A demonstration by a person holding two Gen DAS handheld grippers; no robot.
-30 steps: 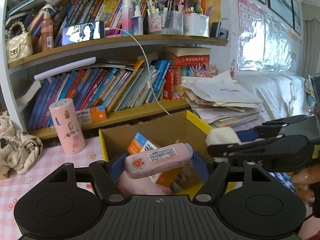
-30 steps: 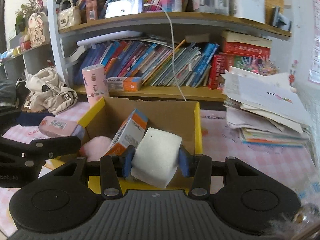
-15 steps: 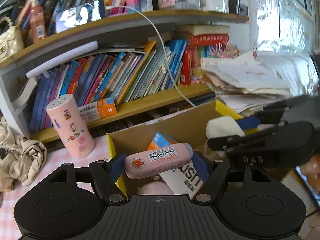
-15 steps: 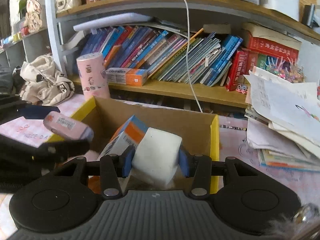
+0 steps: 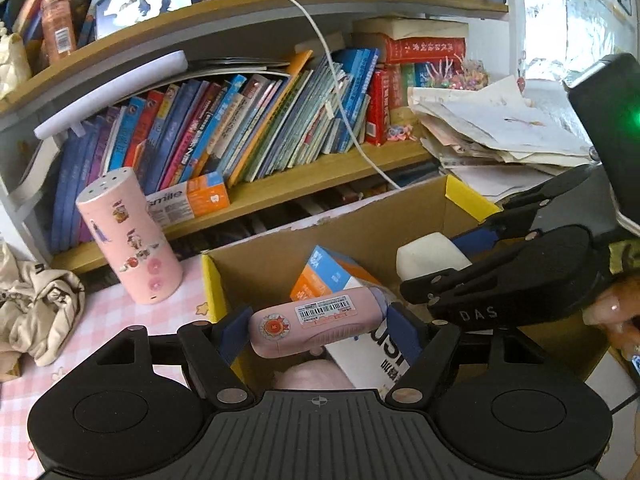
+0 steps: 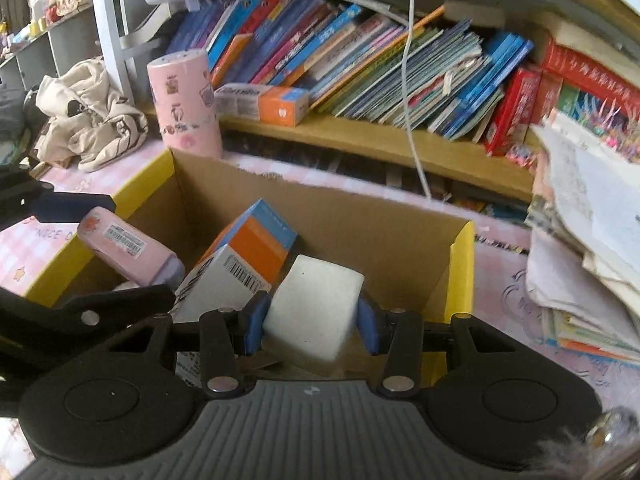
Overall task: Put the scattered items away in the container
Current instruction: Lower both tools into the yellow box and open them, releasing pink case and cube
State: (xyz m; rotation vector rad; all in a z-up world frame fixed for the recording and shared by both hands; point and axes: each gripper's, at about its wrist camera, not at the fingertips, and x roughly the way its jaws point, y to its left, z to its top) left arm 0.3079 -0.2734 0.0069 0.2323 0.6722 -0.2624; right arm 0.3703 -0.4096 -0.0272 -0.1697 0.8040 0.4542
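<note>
The left hand-held gripper (image 5: 318,330) is hovering over the open cardboard box (image 5: 360,224), with a pink tube (image 5: 316,326) lying crosswise between its blue pads (image 5: 234,334); its jaws are opening at this moment, the tube still spanning the gap from one pad to the other, its barcode label facing up and its round red sticker toward the left pad. The right hand-held gripper (image 6: 312,322) is pinching a white block (image 6: 314,312) squarely between its blue pads (image 6: 254,326), jaws pressed tight against the block's two sides, and is holding it above the box's interior near the front right corner. In the left wrist view, that same gripper is reaching in from the right, the white block (image 5: 430,254) showing at its tips over the box's right half. Inside the box (image 6: 320,208), an orange, blue and white carton (image 6: 240,264) is leaning tilted against the contents, just left of the white block and just right of the pink tube (image 6: 128,248), and something soft and pink (image 5: 312,374) is lying beneath the tube. The box is sitting on a pink checked tabletop (image 5: 100,320) in front of a bookshelf (image 5: 320,184), with a pink sticker-covered cylinder (image 5: 130,240) standing upright just beyond its left rear corner
</note>
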